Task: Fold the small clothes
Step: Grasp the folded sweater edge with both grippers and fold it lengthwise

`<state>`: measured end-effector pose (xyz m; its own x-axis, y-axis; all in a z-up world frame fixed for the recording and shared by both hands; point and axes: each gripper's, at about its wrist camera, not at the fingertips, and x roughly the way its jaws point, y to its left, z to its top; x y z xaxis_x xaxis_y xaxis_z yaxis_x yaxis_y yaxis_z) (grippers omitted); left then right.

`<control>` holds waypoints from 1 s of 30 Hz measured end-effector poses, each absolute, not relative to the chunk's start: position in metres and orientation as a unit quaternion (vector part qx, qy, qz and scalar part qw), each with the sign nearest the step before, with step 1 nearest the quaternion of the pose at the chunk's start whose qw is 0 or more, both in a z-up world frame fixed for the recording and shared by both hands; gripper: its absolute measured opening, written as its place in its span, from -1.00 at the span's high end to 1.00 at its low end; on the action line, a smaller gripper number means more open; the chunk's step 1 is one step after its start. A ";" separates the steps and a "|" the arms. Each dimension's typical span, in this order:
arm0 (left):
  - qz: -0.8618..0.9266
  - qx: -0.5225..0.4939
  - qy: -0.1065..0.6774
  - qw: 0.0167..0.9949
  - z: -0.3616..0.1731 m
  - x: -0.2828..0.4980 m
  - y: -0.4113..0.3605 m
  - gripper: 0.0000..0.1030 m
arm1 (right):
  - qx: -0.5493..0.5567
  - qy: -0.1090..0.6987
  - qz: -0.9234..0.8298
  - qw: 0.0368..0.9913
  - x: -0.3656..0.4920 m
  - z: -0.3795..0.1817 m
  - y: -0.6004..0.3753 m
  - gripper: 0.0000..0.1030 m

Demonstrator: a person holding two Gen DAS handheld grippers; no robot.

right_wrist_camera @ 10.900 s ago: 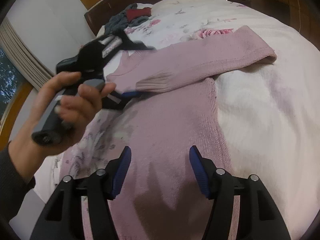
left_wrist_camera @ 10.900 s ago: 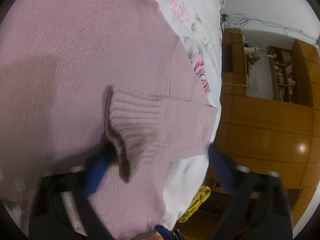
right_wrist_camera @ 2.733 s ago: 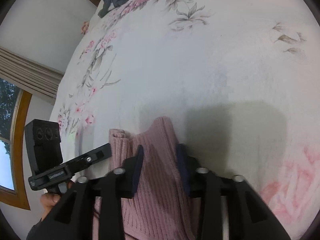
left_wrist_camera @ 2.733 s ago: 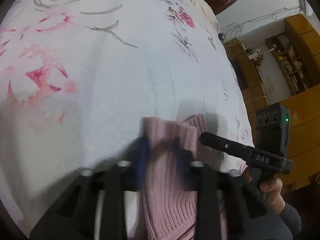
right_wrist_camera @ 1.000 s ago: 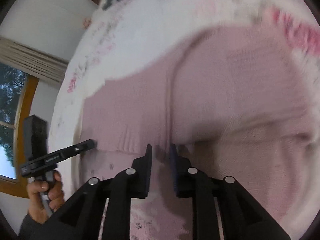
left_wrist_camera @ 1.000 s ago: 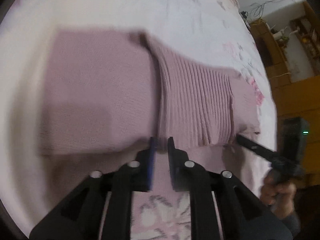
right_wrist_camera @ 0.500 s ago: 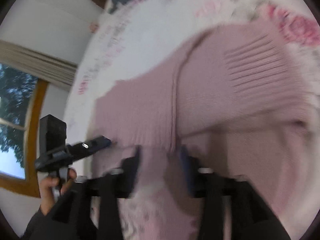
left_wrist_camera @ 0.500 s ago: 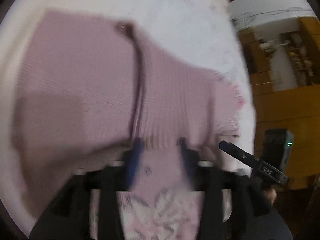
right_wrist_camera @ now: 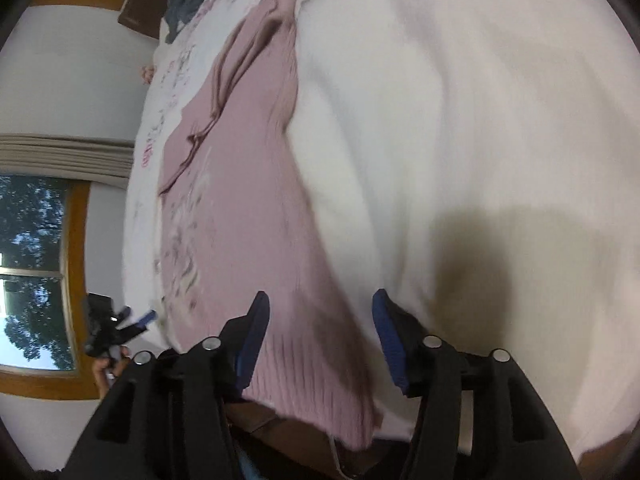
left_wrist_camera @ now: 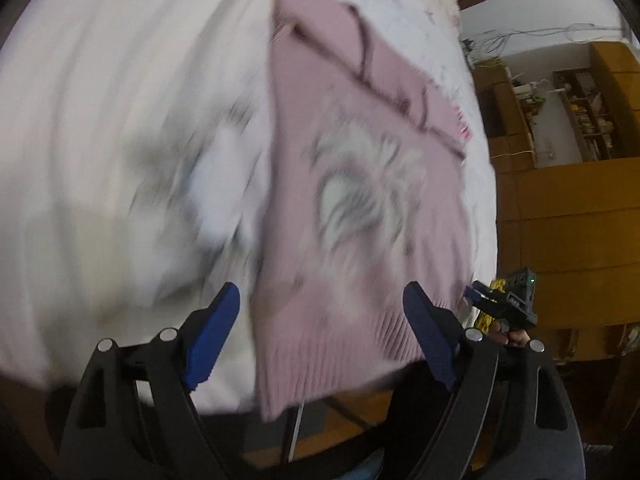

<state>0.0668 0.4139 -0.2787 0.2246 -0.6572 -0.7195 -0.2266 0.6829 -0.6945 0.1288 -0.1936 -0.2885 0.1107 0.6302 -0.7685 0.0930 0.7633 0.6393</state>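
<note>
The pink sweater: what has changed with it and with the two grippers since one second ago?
Both grippers let go. The left gripper and the right gripper, shut on the ribbed edge a second ago, are now open and drawn back. The pink sweater now lies released on the bed, its ribbed hem nearest the grippers. It stays on the same bed.

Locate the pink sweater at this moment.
In both wrist views the pink sweater lies flat on the white floral bedspread, its ribbed hem at the bed's near edge.
</note>
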 end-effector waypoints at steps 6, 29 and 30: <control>-0.162 -0.390 0.635 0.647 -0.313 0.040 0.394 -0.60 | 0.283 0.653 0.206 0.672 0.095 -0.295 -0.172 -0.08; -0.142 -0.448 0.576 0.669 -0.308 0.007 0.380 0.88 | 0.265 0.653 0.189 0.684 0.066 -0.299 -0.167 0.58; -0.145 -0.455 0.566 0.673 -0.301 0.002 0.385 0.88 | 0.262 0.649 0.188 0.689 0.064 -0.297 -0.168 0.75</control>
<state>0.0021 0.3846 -0.3012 0.3184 -0.7091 -0.6291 -0.3200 0.5443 -0.7754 0.0642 -0.1677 -0.2968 0.0861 0.5988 -0.7962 0.0815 0.7923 0.6047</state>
